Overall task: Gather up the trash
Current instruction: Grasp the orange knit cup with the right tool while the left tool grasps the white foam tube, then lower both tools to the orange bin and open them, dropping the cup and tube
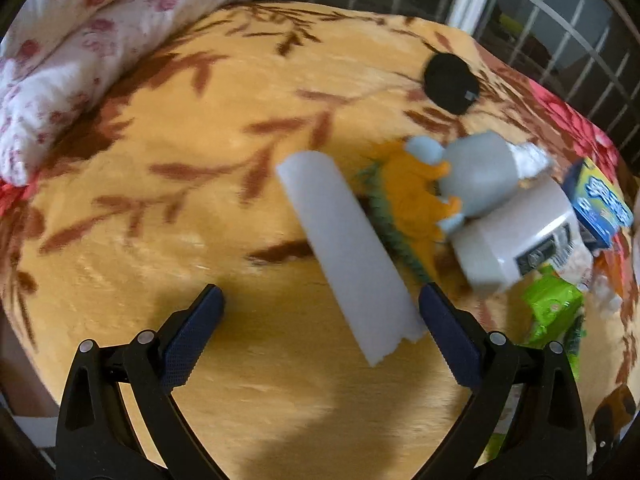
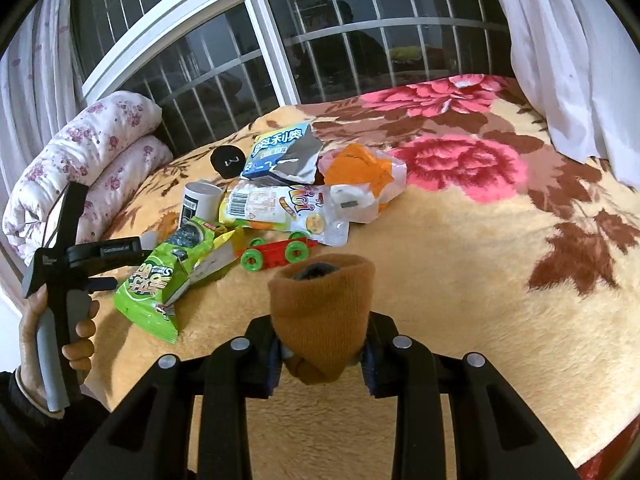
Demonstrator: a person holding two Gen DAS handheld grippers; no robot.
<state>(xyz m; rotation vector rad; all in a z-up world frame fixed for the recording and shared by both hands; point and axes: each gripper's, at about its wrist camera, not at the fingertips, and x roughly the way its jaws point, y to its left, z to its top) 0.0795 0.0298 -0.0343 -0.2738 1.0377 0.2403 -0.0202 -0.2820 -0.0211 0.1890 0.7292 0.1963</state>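
Note:
My left gripper (image 1: 320, 304) is open above the yellow blanket (image 1: 168, 208), and a white foam strip (image 1: 348, 252) lies between its fingers, nearer the right one. Beyond it are an orange toy dinosaur (image 1: 416, 200), a grey toy (image 1: 476, 176) and a white cylinder (image 1: 516, 240). My right gripper (image 2: 322, 354) is shut on a brown knitted sock (image 2: 322, 312), held above the blanket. Ahead lie a green snack bag (image 2: 164, 280), a blue wrapper (image 2: 280, 152), a white-yellow snack bag (image 2: 280, 208) and an orange-and-clear bag (image 2: 360, 180).
A rolled floral quilt (image 1: 80, 60) lies at the bed's far left. A black round disc (image 1: 452, 84) sits near the window side. A red toy car with green wheels (image 2: 276, 252) lies by the wrappers. A barred window (image 2: 320, 40) and a white curtain (image 2: 580, 60) stand behind.

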